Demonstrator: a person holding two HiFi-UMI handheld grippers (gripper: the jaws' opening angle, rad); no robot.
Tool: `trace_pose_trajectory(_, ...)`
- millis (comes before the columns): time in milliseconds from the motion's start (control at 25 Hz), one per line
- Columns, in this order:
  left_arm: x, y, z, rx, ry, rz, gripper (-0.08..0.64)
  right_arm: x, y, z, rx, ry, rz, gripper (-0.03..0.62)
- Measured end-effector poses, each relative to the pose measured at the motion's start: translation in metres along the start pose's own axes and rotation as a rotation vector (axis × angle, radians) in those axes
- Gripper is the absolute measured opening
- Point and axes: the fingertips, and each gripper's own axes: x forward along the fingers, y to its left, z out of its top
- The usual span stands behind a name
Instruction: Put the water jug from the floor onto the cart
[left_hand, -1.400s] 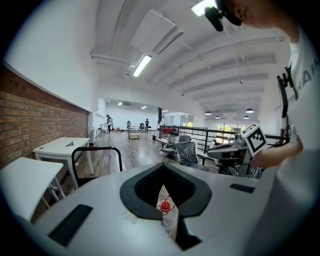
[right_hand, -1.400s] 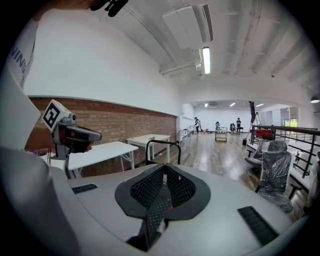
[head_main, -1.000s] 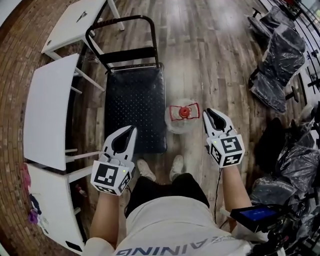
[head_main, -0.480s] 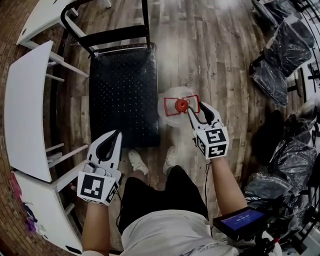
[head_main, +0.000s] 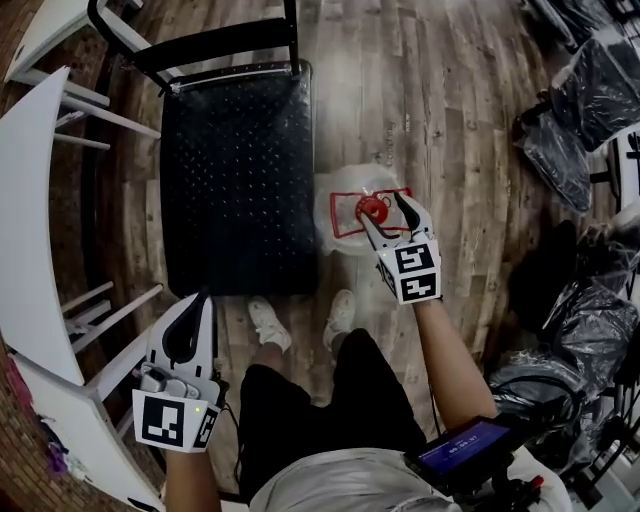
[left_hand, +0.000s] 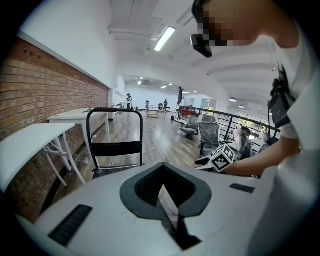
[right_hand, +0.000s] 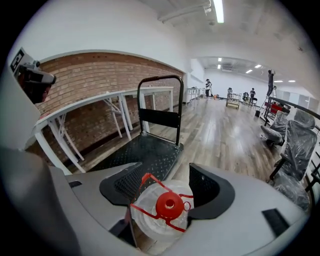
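Right gripper view, water jug (right_hand: 161, 212) between right gripper (right_hand: 162, 182) jaws, just opened, apparently untouched

Head view looks steeply down; both gripper views face low across the cart (head_main: 235, 170).

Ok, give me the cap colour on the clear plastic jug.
The round cap is red; best in right gripper view.

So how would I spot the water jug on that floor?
Find the black flatbed cart on the wooden floor. Beside its near right corner stands the water jug: a clear, rounded plastic bottle, the only thing there with a red cap and red carry handle.
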Motion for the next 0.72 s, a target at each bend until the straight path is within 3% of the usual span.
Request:
trace_pose_trajectory(280, -0.007, -0.006, -0.028, -0.043, 0.051, 0.057, 0.001, 0.028, -0.009, -0.046, 0.007, 0.054, 0.001, 0.298)
trace_pose_trajectory(720, -0.002, 0.015, -0.062, -0.077, 0.089, 0.083, 0.001, 0.076, -0.012, -0.103, 0.04, 0.121, -0.053, 0.313)
